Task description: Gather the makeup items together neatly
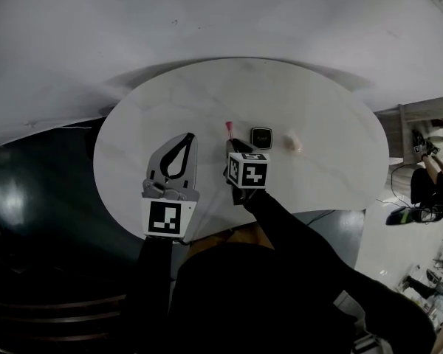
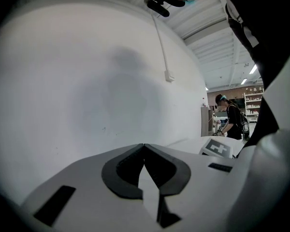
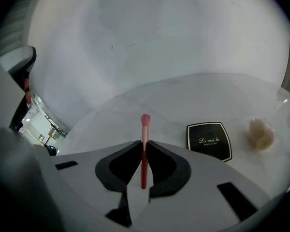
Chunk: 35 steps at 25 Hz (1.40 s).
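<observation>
My right gripper (image 3: 144, 143) is shut on a thin red makeup brush (image 3: 144, 144), whose pink tip points forward past the jaws; the brush (image 1: 228, 130) shows above the right gripper (image 1: 234, 147) in the head view. A black square compact (image 3: 209, 140) lies on the table just right of the brush, and a pale puff (image 3: 260, 133) sits further right. In the head view the compact (image 1: 261, 137) and puff (image 1: 292, 142) lie side by side. My left gripper (image 1: 181, 147) hovers at the table's left part, shut with nothing between its tips (image 2: 144, 146).
The round white marble table (image 1: 170, 102) stands before a white wall. Dark floor lies left of it. A person (image 2: 232, 122) stands by shelves far off to the right in the left gripper view.
</observation>
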Each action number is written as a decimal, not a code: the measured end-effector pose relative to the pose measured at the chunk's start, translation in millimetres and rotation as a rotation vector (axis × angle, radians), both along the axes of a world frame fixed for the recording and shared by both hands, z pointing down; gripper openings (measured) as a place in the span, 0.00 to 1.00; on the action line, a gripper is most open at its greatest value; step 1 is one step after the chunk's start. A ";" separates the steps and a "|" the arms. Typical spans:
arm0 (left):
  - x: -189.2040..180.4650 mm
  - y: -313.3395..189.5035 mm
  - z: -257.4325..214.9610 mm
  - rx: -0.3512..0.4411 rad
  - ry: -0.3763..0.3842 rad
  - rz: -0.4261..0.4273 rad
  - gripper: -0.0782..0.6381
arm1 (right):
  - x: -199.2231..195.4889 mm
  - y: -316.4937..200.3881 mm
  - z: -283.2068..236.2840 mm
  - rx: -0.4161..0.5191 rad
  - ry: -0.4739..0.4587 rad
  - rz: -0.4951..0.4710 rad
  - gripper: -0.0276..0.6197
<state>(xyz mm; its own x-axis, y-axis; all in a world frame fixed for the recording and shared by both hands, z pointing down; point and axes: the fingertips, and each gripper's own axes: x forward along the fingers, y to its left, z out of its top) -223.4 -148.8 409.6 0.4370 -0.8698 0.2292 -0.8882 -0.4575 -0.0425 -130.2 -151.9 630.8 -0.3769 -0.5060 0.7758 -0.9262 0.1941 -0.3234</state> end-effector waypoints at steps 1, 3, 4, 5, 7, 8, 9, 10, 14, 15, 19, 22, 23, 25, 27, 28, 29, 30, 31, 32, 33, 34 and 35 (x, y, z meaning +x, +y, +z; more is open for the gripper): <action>-2.1 -1.3 1.6 -0.005 0.002 -0.005 0.13 | -0.3 -0.7 3.2 -0.009 0.004 0.008 0.14; -5.4 -3.8 4.7 -0.013 0.003 -0.011 0.13 | 0.4 -1.9 9.1 -0.022 0.028 0.018 0.14; -6.2 -4.9 5.9 -0.016 0.003 -0.012 0.13 | 0.7 -2.3 10.9 -0.023 0.040 0.016 0.14; -6.6 -5.8 6.8 -0.018 0.005 -0.013 0.13 | 0.2 -2.4 11.7 -0.020 0.046 0.007 0.18; -7.0 -7.3 8.0 -0.021 0.007 -0.015 0.13 | -1.8 -1.6 12.3 -0.017 0.044 -0.013 0.24; -7.2 -7.9 8.4 -0.021 0.006 -0.016 0.13 | -2.3 -1.0 12.8 -0.018 0.044 -0.018 0.25; -7.2 -8.5 8.8 -0.021 0.004 -0.016 0.13 | -2.3 -0.4 13.4 -0.019 0.045 -0.022 0.25; -6.9 -9.0 9.1 -0.020 0.003 -0.016 0.13 | -2.0 0.1 13.8 -0.021 0.047 -0.025 0.25; -4.6 -9.9 9.6 -0.017 0.005 -0.015 0.13 | -0.5 1.3 12.5 -0.008 0.053 -0.040 0.25; -4.1 -10.2 9.7 -0.017 0.004 -0.015 0.13 | -0.1 0.7 11.1 -0.001 0.053 -0.043 0.25; 0.5 -11.9 8.1 -0.011 0.005 -0.015 0.13 | 2.5 -4.6 -1.2 0.046 0.051 -0.059 0.25; 6.0 -11.9 6.8 -0.012 0.000 -0.015 0.13 | 6.8 -9.2 -15.7 0.097 0.049 -0.076 0.24; 8.3 -11.9 5.8 -0.011 -0.001 -0.016 0.13 | 9.2 -11.1 -21.3 0.116 0.048 -0.081 0.24; 14.4 -11.7 2.2 -0.004 -0.001 -0.018 0.13 | 16.5 -14.7 -33.5 0.157 0.047 -0.088 0.24; 22.3 -10.0 -2.6 0.002 -0.006 -0.019 0.13 | 25.9 -16.9 -46.3 0.193 0.044 -0.088 0.24; 26.6 -9.2 -5.4 0.006 -0.009 -0.019 0.13 | 31.1 -18.0 -52.8 0.210 0.042 -0.086 0.24; 31.1 -9.0 -8.5 0.011 -0.013 -0.021 0.13 | 36.5 -19.8 -59.3 0.227 0.038 -0.084 0.24; 35.6 -9.5 -11.5 0.018 -0.015 -0.023 0.13 | 42.2 -22.1 -65.7 0.245 0.034 -0.083 0.24; 40.3 -10.4 -14.4 0.023 -0.014 -0.029 0.13 | 48.1 -24.5 -72.0 0.263 0.029 -0.083 0.24; 44.9 -11.2 -16.9 0.026 -0.013 -0.036 0.13 | 54.0 -26.5 -78.4 0.281 0.024 -0.086 0.24; 49.2 -11.6 -18.8 0.028 -0.015 -0.044 0.13 | 59.4 -28.0 -85.1 0.301 0.017 -0.092 0.24; 53.3 -11.8 -20.5 0.028 -0.020 -0.052 0.13 | 64.6 -29.3 -92.4 0.322 0.010 -0.101 0.24; 57.7 -11.8 -22.6 0.030 -0.025 -0.060 0.13 | 69.9 -30.6 -100.3 0.347 0.004 -0.110 0.24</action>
